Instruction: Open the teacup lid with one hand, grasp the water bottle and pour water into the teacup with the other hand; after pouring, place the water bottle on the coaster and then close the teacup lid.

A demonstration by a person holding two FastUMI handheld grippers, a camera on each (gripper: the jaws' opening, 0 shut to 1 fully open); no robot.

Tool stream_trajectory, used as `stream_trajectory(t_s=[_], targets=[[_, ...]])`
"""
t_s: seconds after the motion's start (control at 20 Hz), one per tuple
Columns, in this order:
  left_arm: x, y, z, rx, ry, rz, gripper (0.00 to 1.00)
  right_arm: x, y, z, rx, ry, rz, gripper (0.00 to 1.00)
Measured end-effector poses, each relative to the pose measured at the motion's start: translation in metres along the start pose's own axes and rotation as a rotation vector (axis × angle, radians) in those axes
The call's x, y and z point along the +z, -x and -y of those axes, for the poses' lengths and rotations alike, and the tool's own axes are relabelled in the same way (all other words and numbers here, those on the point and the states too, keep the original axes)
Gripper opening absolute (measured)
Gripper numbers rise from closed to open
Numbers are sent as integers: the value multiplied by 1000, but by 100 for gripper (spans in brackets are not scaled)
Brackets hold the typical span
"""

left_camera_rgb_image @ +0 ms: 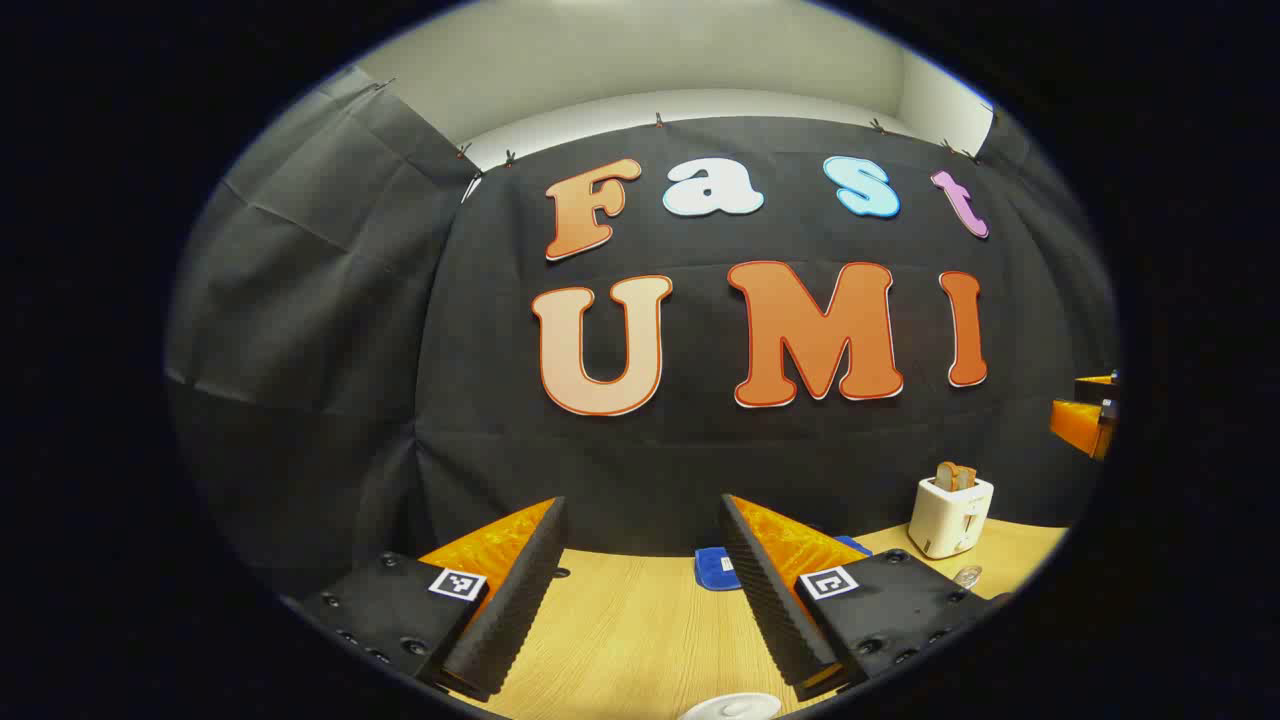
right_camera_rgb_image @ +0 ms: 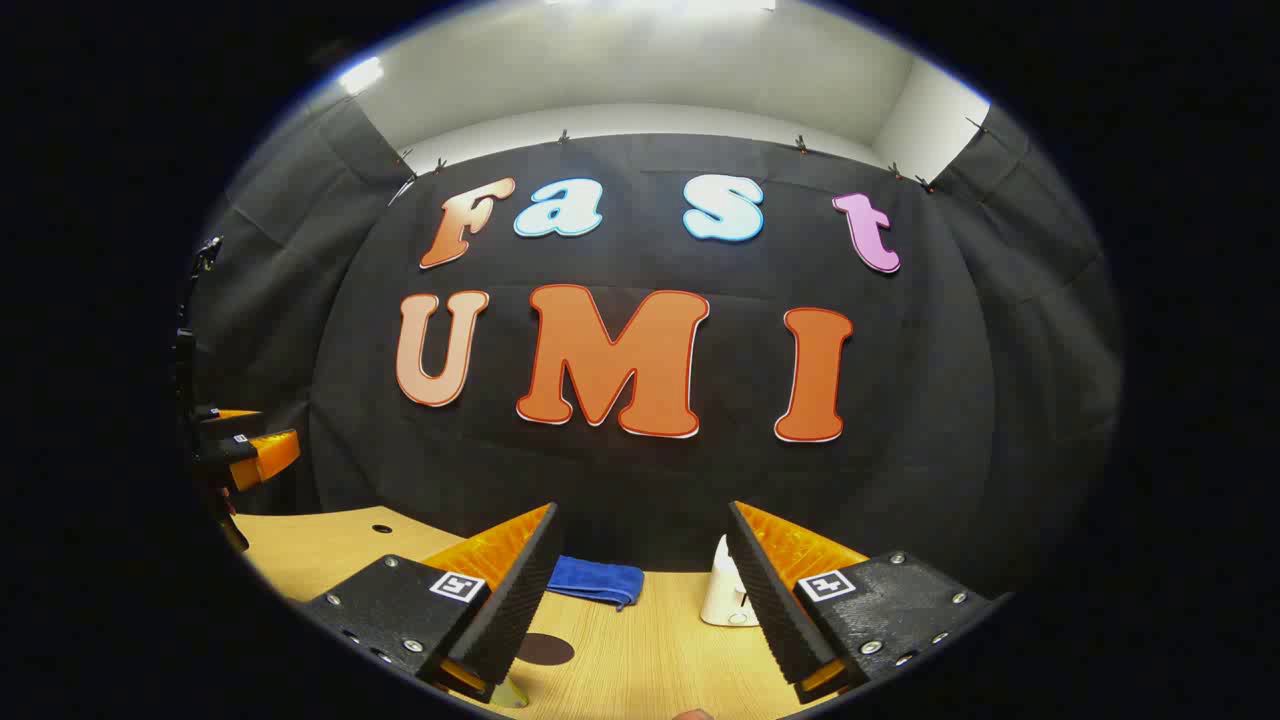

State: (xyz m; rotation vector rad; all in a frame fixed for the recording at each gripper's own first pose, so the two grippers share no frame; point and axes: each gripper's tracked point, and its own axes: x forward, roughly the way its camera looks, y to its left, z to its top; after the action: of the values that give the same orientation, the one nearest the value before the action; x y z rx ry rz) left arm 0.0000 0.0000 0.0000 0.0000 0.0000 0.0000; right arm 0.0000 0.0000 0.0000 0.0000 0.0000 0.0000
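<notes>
Both tools, left [left_camera_rgb_image: 640, 520] & right [right_camera_rgb_image: 640, 525], fingers spread wide, nothing gripped, above wooden table [left_camera_rgb_image: 640, 620].

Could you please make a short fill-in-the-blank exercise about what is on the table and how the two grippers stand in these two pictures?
1. In the left gripper view, the white toaster holds slices of ____.
2. The folded cloth at the back of the wooden table is ____ in colour.
3. The left gripper and the right gripper both have their jaws ____, with nothing between them.
4. The dark round coaster lies flat on the ____.

Missing words: bread; blue; open; table
</notes>
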Motion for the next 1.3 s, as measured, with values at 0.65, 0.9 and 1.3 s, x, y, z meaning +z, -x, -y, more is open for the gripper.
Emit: stream_trajectory(t_s=[0.65, 0.9, 1.3], targets=[[11, 5, 8, -33, 0, 15, 96, 17, -1, -6, 17, -19, 25, 98], [8, 8, 2, -23, 5, 13, 98, 21, -1, -10, 24, -12, 34, 99], [-7, 15, 5, -68, 50, -16, 98, 3, 3, -12, 38, -16, 5, 98]])
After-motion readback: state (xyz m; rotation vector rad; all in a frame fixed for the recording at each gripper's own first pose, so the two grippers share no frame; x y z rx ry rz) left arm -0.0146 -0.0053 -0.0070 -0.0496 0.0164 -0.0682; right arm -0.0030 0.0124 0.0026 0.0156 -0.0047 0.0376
